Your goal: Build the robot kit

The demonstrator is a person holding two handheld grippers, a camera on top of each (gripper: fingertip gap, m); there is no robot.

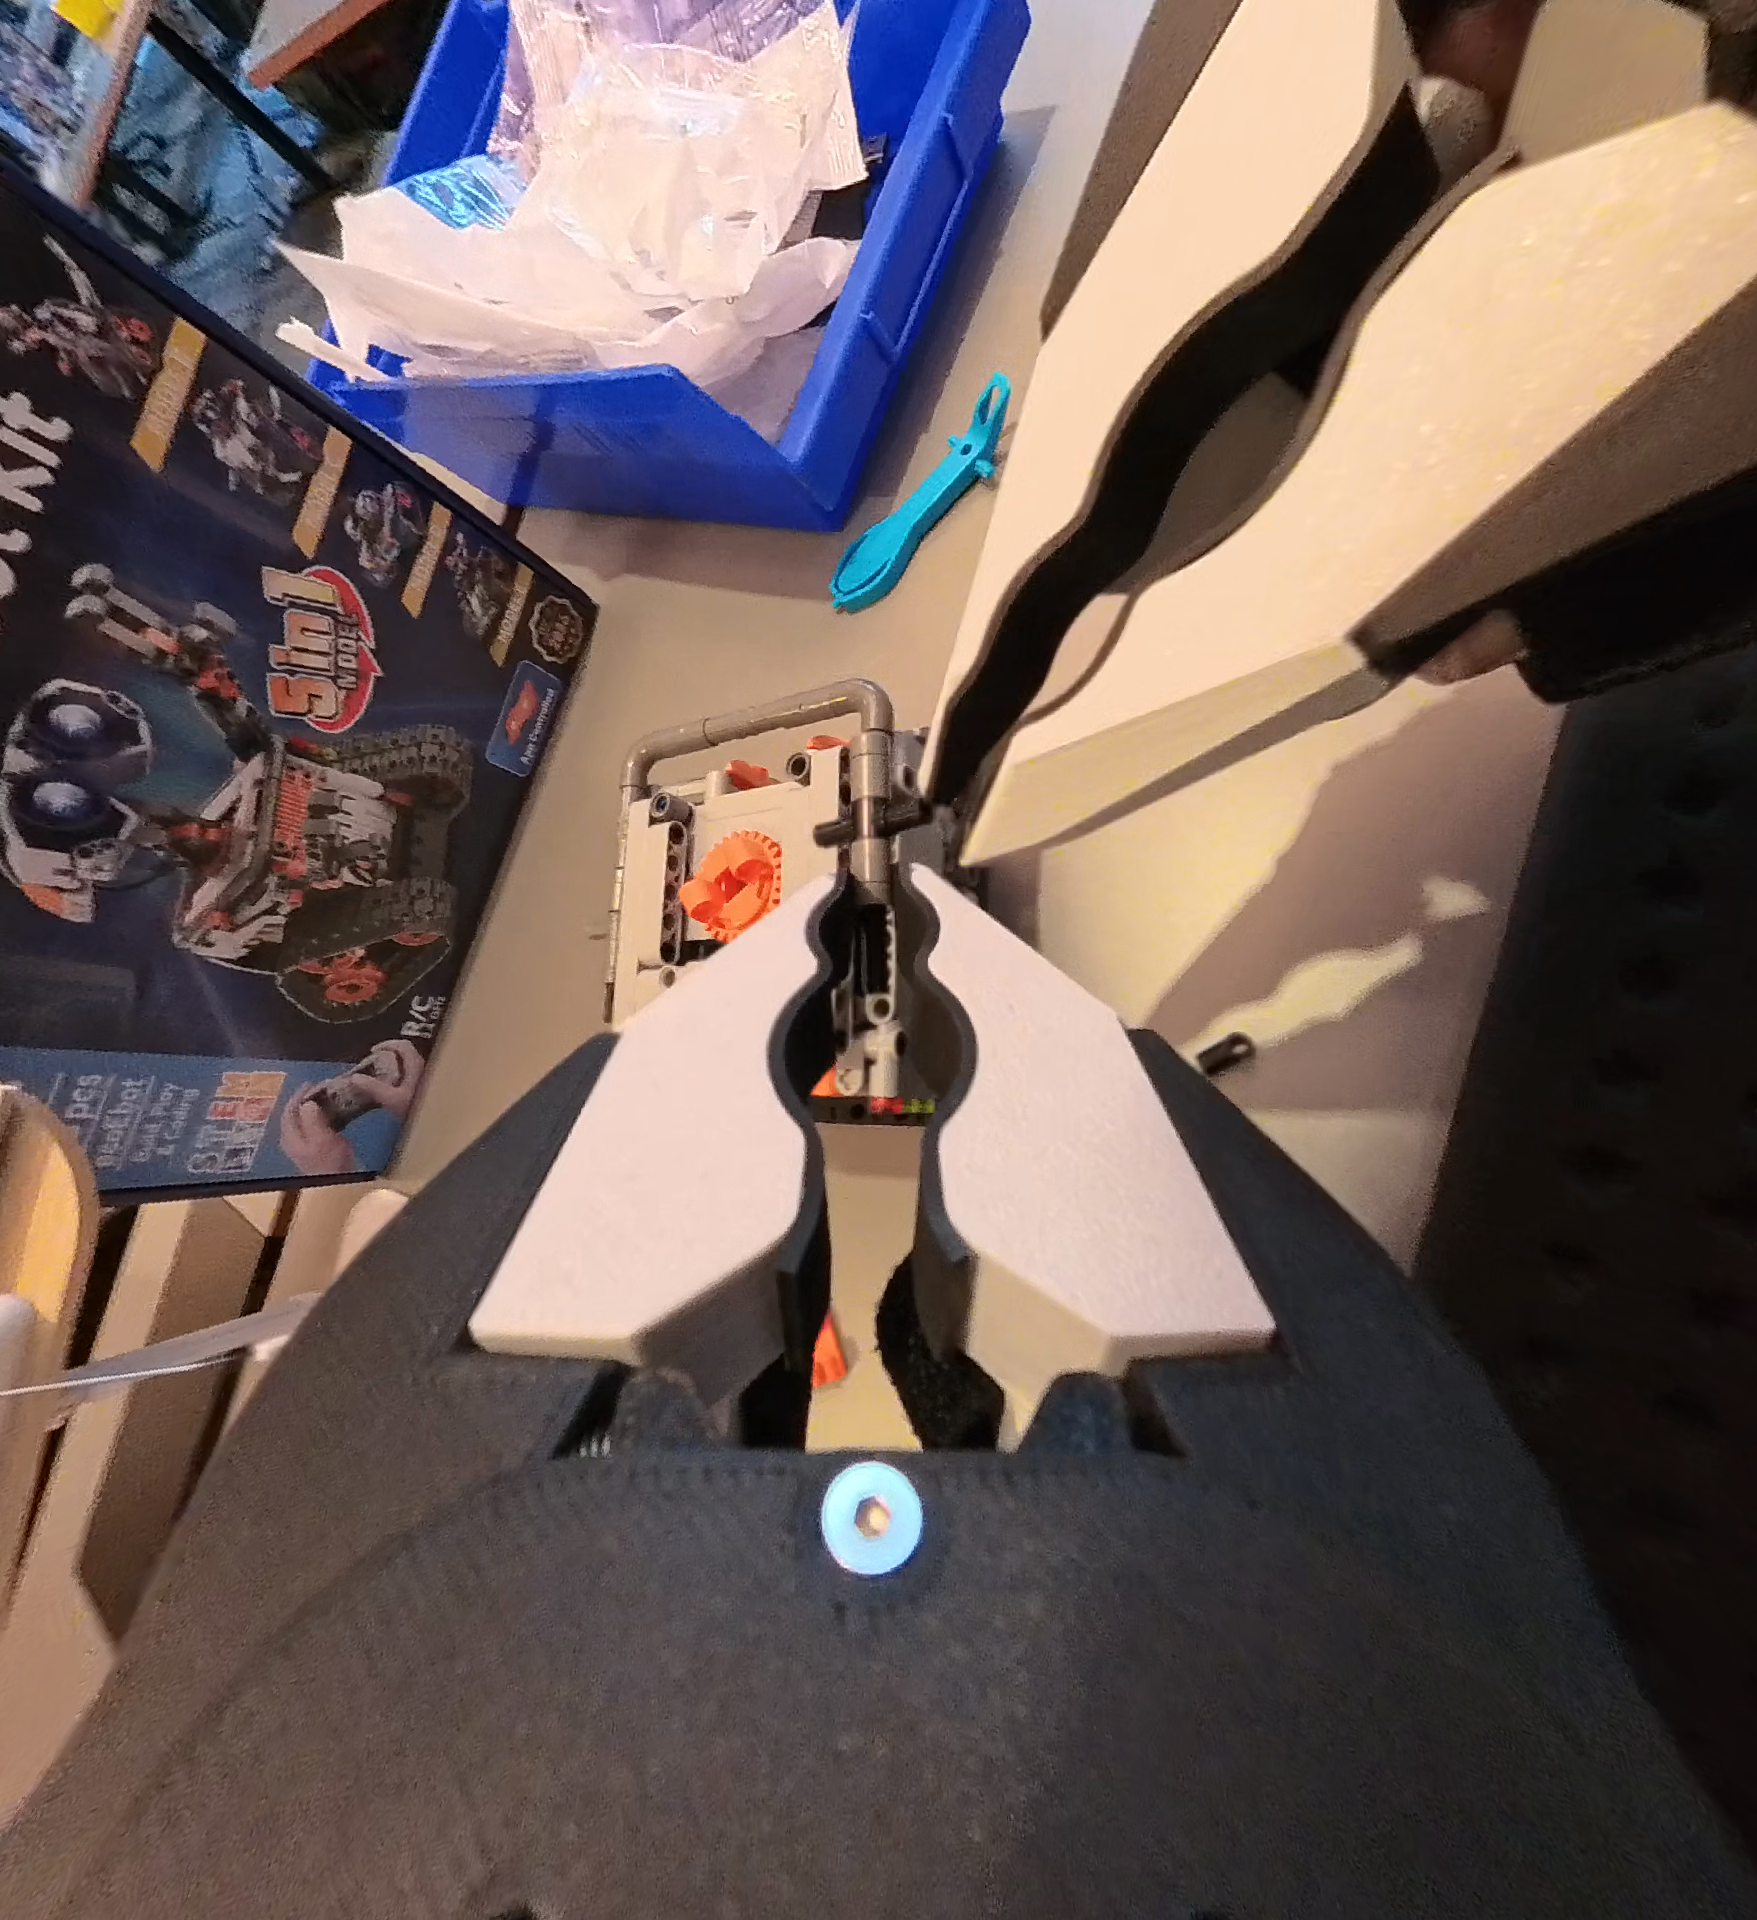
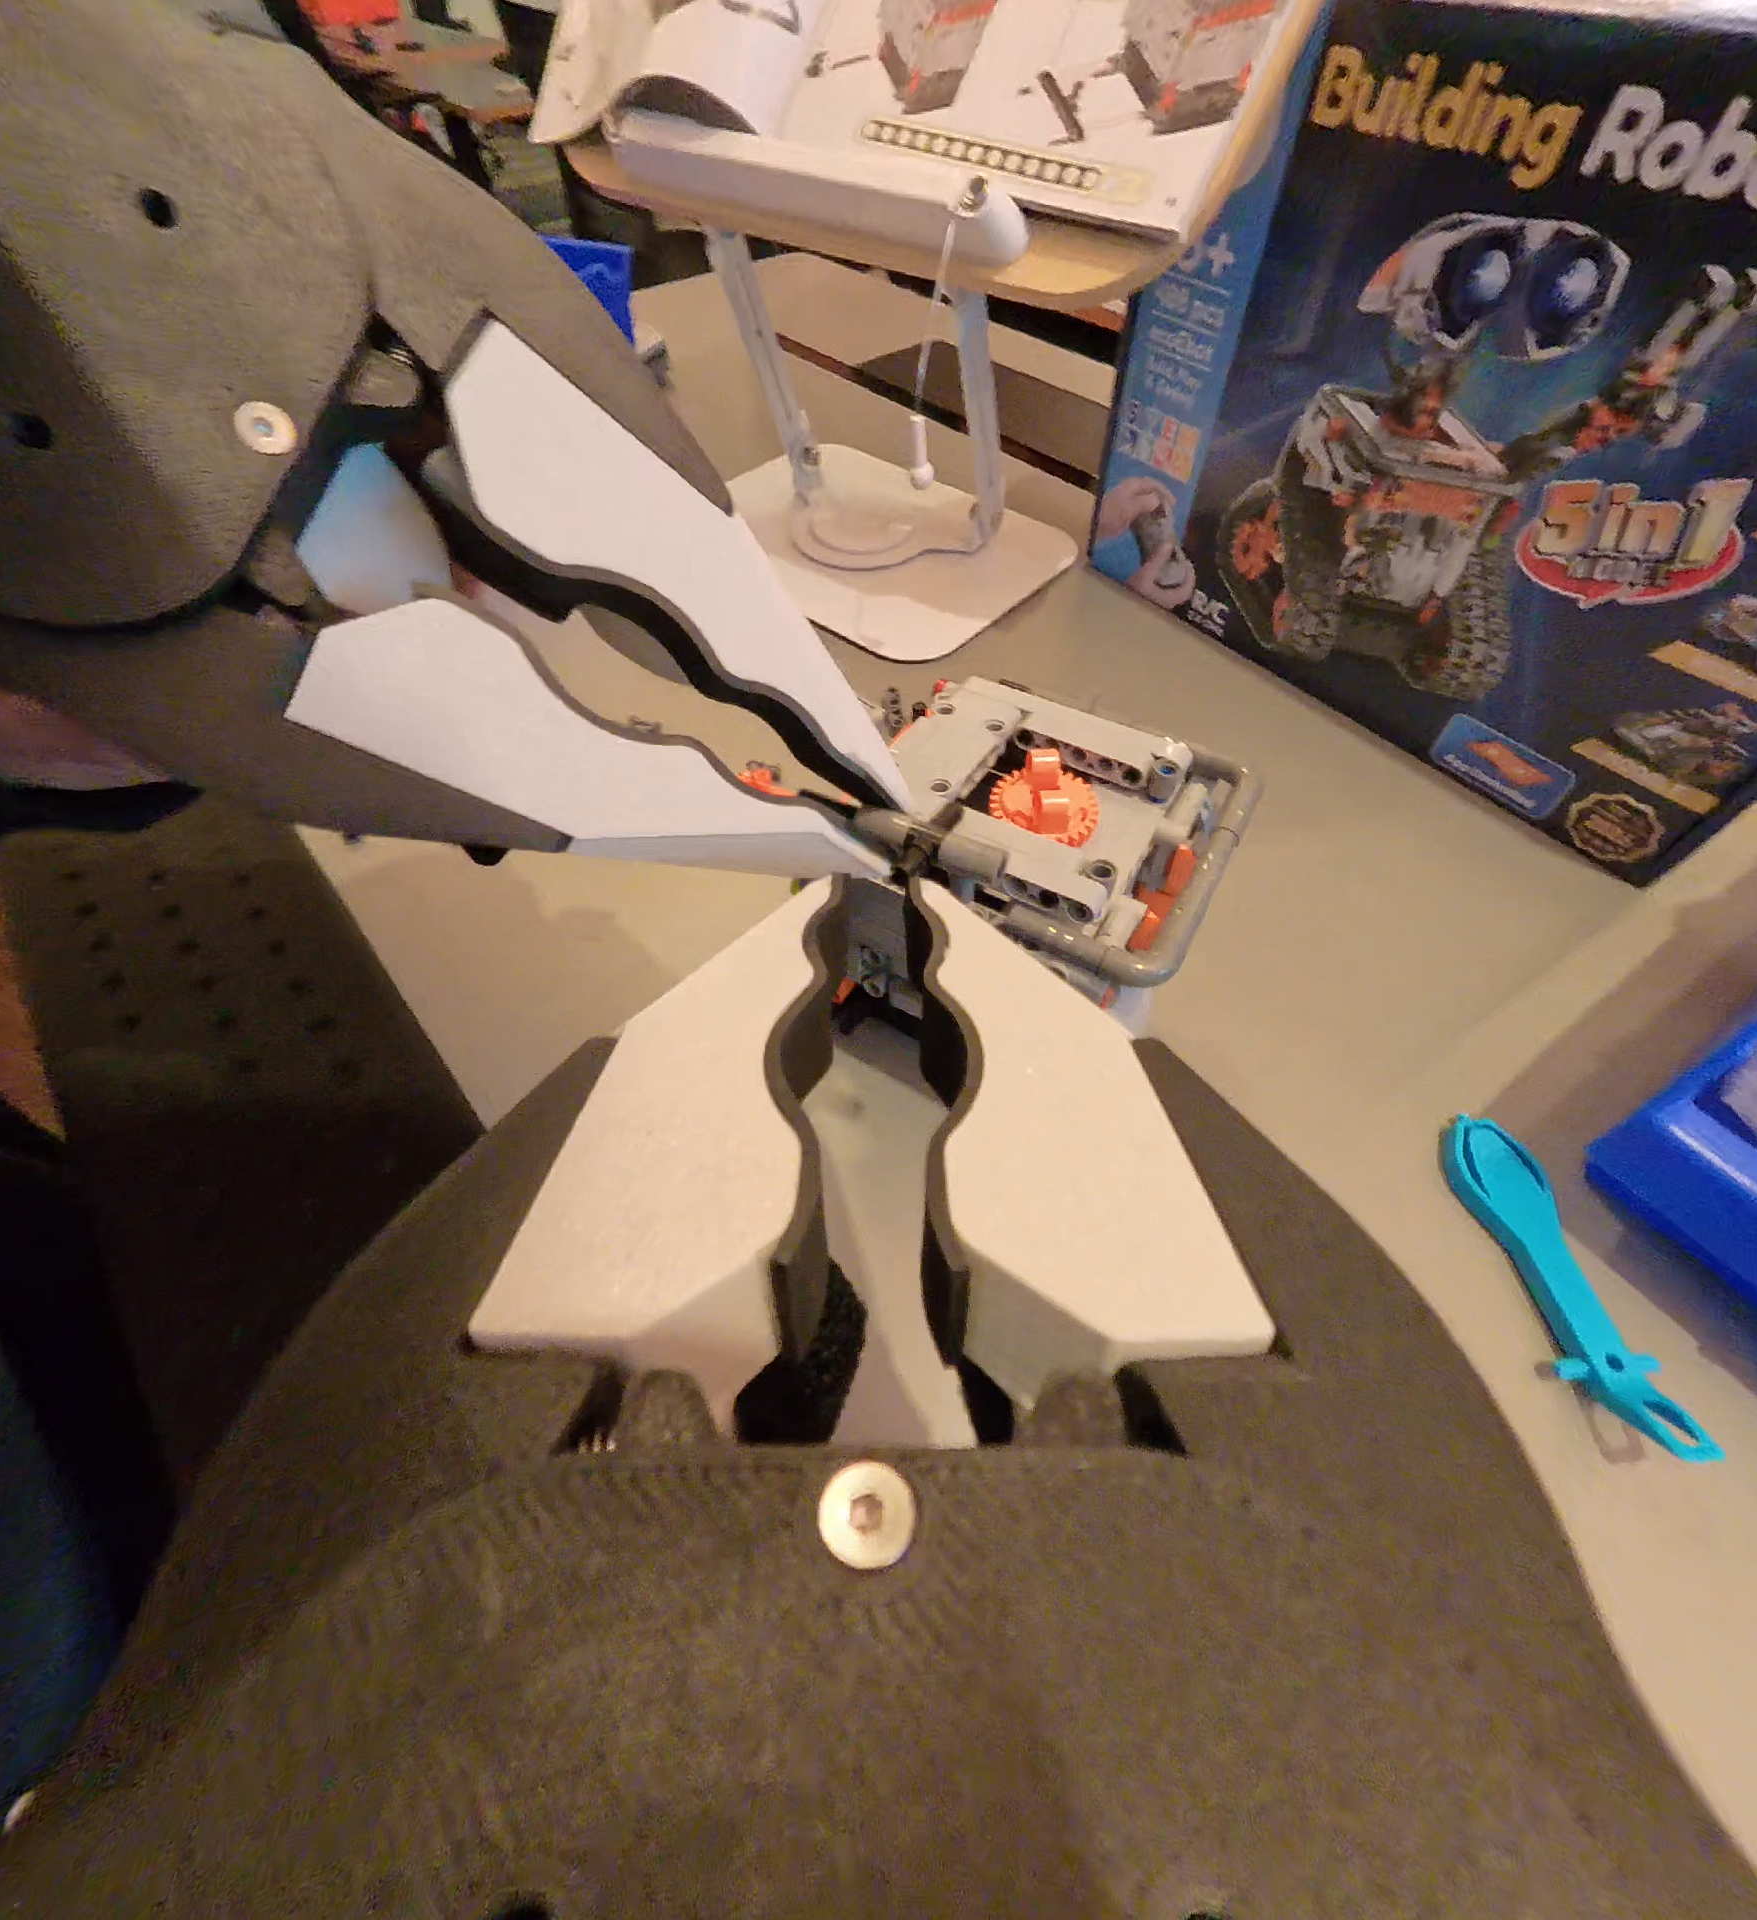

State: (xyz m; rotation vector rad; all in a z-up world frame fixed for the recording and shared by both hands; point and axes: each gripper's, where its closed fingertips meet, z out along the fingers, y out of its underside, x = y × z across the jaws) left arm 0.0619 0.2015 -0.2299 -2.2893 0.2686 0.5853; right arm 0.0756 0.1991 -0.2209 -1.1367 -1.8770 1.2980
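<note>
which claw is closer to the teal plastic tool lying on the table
Right. The right claw is beside the teal tool; the left claw is across the grey block model from it.

Hobby/assembly workbench setting: grey tabletop [image 2: 1373, 935] carrying a robot building-kit box [image 2: 1539, 416] at upper right, an open instruction booklet on a white stand [image 2: 895, 343] at top centre, a blue parts bin [image 1: 645, 416] of torn plastic bags, and a teal brick-separator tool [image 2: 1570, 1288].
</note>
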